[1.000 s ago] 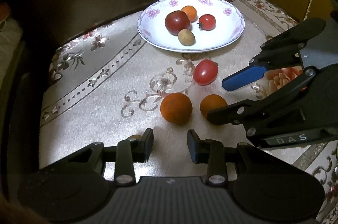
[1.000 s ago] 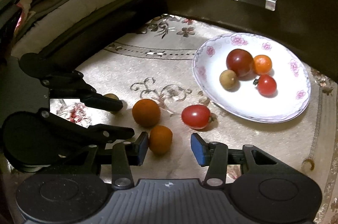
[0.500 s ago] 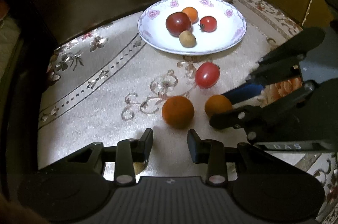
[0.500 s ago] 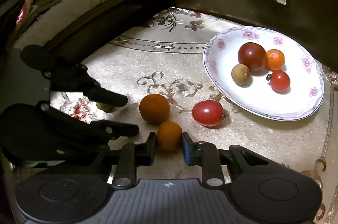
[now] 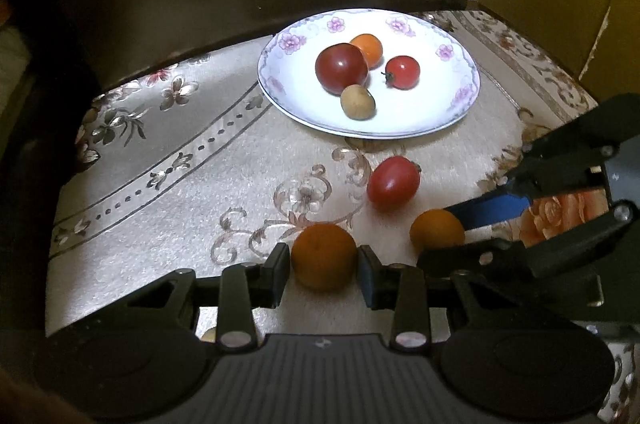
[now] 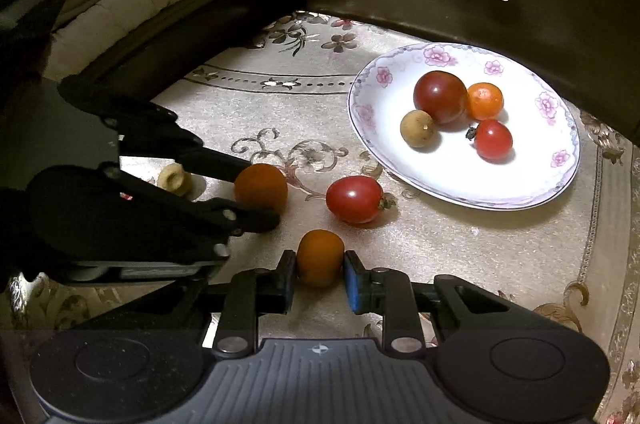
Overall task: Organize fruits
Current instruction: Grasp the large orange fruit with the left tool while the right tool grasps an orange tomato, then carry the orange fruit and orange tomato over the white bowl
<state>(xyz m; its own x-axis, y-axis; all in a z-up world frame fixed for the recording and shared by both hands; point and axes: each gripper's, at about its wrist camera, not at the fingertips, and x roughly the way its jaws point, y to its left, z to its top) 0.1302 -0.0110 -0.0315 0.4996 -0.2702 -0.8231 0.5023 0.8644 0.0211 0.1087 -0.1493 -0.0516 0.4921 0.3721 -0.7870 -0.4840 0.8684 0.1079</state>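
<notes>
I'm squeezing the small orange fruit in my right gripper down on the tablecloth, near the flowered plate. My left gripper is sitting around the bigger orange fruit, pads touching it.

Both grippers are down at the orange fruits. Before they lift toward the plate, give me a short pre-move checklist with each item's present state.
1. Right gripper shut on the smaller orange fruit: ok.
2. Left gripper straddles the larger orange fruit, pads at its sides: ok; firm grip: cannot tell.
3. Plate has free space near its front rim: ok.
4. Red tomato lies on the cloth between grippers and plate: not ok, pass over it.
5. The two grippers stand close together: not ok, lift apart.
</notes>
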